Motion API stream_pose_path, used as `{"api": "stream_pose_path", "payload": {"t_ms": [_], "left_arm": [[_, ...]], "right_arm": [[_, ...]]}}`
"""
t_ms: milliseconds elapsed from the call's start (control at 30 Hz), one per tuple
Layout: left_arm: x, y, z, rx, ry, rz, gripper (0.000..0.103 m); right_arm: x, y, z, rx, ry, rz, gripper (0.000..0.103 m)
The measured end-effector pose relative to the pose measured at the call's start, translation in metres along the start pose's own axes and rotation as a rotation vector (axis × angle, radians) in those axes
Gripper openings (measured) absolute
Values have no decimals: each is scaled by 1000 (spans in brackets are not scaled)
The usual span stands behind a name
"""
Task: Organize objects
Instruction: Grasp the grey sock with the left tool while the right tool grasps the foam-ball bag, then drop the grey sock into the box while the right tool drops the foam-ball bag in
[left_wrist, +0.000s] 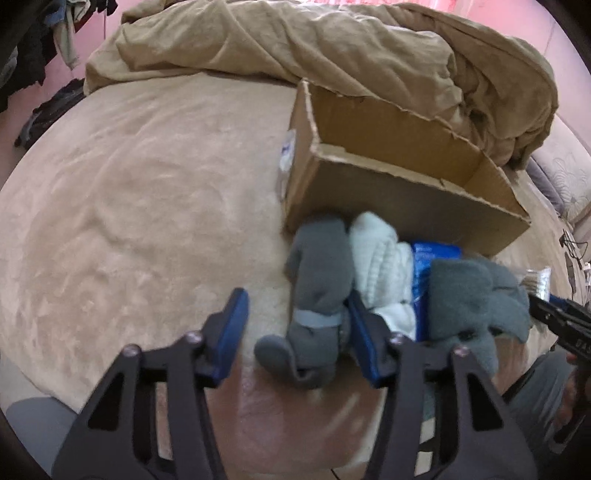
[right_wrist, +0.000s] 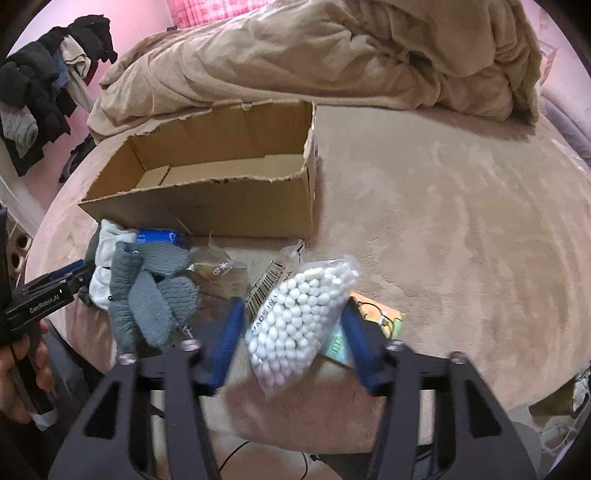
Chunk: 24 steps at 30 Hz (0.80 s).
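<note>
An open cardboard box (left_wrist: 388, 192) (right_wrist: 207, 206) lies on the beige bed cover, empty inside. In front of it lie a rolled grey sock (left_wrist: 317, 295), a white knit item (left_wrist: 384, 266), a blue packet (left_wrist: 432, 258) and a second grey sock pair (left_wrist: 476, 302) (right_wrist: 151, 295). My left gripper (left_wrist: 295, 325) is open, its right finger beside the rolled grey sock. My right gripper (right_wrist: 291, 332) is open around a clear bag of white beads (right_wrist: 295, 325), which lies on the bed. A brownish clear bag (right_wrist: 218, 273) and an orange-green packet (right_wrist: 373, 317) lie beside it.
A crumpled tan duvet (left_wrist: 332, 48) (right_wrist: 332, 55) is heaped behind the box. Dark clothes (right_wrist: 44, 88) hang at the far left against a pink wall. The bed's front edge lies just below both grippers. Bare cover spreads left of the box (left_wrist: 129, 203) and right (right_wrist: 461, 221).
</note>
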<state>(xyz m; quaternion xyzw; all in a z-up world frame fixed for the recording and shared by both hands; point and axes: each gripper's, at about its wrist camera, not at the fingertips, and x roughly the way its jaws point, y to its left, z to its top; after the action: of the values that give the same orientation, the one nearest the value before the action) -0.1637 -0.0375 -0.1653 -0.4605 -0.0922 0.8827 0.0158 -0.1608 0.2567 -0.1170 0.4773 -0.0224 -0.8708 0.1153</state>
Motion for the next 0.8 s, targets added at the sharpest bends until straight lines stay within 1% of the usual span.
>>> {"api": "stream_pose_path", "payload": {"t_ms": [33, 100, 167, 300, 500, 633, 800], "left_arm": [[-1, -1, 1, 2, -6, -16, 46], [-3, -2, 0, -7, -12, -41, 33], [-6, -5, -1, -15, -18, -61, 27], [-18, -9, -2, -12, -34, -84, 26], [-51, -9, -4, -23, -66, -96, 25], [-90, -15, -8, -23, -95, -108, 25], [-136, -19, -14, -40, -124, -140, 25]], "right_arm": [[1, 1, 0, -7, -6, 3, 47], [1, 2, -1, -16, -14, 5, 44], [-1, 0, -2, -16, -27, 7, 42], [-12, 3, -1, -33, -61, 2, 39], [-41, 7, 2, -51, -108, -7, 38], [-69, 11, 3, -58, -147, -7, 38], [-107, 17, 2, -63, -195, 18, 38]]}}
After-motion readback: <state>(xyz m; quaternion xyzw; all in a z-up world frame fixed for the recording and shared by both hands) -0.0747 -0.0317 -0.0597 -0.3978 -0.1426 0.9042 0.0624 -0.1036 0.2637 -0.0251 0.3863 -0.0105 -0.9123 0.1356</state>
